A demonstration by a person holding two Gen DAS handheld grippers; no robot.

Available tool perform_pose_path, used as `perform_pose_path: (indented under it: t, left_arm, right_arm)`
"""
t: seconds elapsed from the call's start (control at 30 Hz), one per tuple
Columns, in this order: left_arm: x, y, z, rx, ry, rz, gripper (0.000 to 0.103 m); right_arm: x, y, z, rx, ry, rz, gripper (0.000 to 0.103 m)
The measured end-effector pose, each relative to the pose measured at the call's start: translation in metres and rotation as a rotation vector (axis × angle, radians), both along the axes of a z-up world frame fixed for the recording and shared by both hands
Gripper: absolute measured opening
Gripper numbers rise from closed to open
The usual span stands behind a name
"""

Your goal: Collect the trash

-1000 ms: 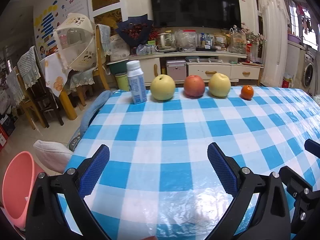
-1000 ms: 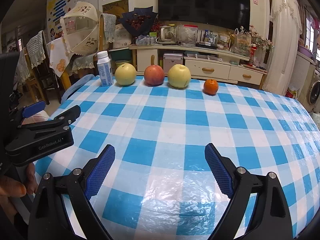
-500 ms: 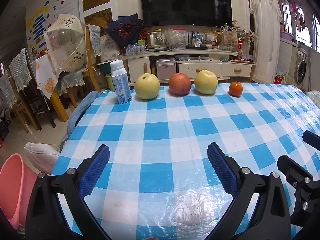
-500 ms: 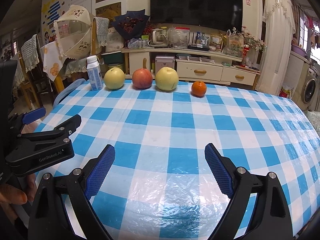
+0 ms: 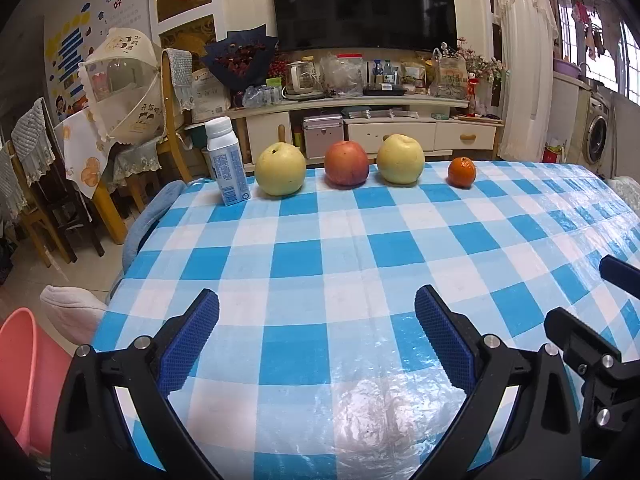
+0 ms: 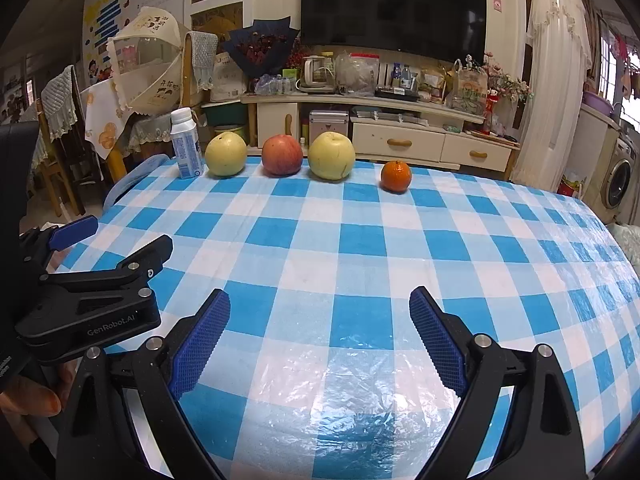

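A white and blue milk carton (image 5: 226,162) (image 6: 186,144) stands upright at the far left edge of the blue checked table (image 5: 340,248) (image 6: 360,240). Beside it runs a row of fruit: a yellow pear (image 5: 280,170) (image 6: 226,155), a red apple (image 5: 346,163) (image 6: 282,155), a second yellow pear (image 5: 401,159) (image 6: 332,156) and a small orange (image 5: 461,172) (image 6: 396,177). My left gripper (image 5: 316,320) and right gripper (image 6: 319,316) hang open over the near part of the table, far from the row, with nothing between their blue pads.
A pink bucket (image 5: 20,376) stands on the floor at the near left, by a white cushion (image 5: 72,308). Chairs and a draped side table (image 5: 100,152) crowd the left. A TV cabinet (image 5: 360,120) lies behind the table. The left gripper's body (image 6: 88,300) shows beside the right one.
The left wrist view has shifted a little, so the row of objects sits slightly further left and the pink bucket shows less. Both grippers stay open and empty.
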State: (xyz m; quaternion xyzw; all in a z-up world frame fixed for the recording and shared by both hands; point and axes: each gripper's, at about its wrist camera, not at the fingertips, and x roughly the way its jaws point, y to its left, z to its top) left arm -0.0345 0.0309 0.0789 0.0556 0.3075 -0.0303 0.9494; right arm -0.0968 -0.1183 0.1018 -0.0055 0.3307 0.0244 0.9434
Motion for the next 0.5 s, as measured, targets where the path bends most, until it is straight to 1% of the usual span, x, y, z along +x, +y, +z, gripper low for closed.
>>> perform_pose_path:
  t: [0.1, 0.23, 0.33, 0.43, 0.5]
  left_arm:
    - [0.002, -0.003, -0.002, -0.009, 0.009, -0.007, 0.099]
    - [0.010, -0.010, -0.011, -0.007, 0.056, -0.006, 0.099]
    - [0.018, -0.016, -0.022, -0.012, 0.105, 0.004, 0.099]
    - [0.026, -0.024, -0.034, -0.020, 0.170, 0.005, 0.099]
    - [0.032, -0.029, -0.043, -0.029, 0.210, 0.006, 0.099]
  right_arm:
    - [0.006, -0.003, -0.006, 0.005, 0.024, -0.005, 0.090]
    - [0.014, -0.010, -0.016, 0.000, 0.060, -0.026, 0.090]
    - [0.025, -0.023, -0.029, 0.005, 0.114, -0.075, 0.090]
    - [0.037, -0.037, -0.046, -0.024, 0.184, -0.144, 0.090]
    - [0.044, -0.046, -0.060, -0.010, 0.238, -0.171, 0.090]
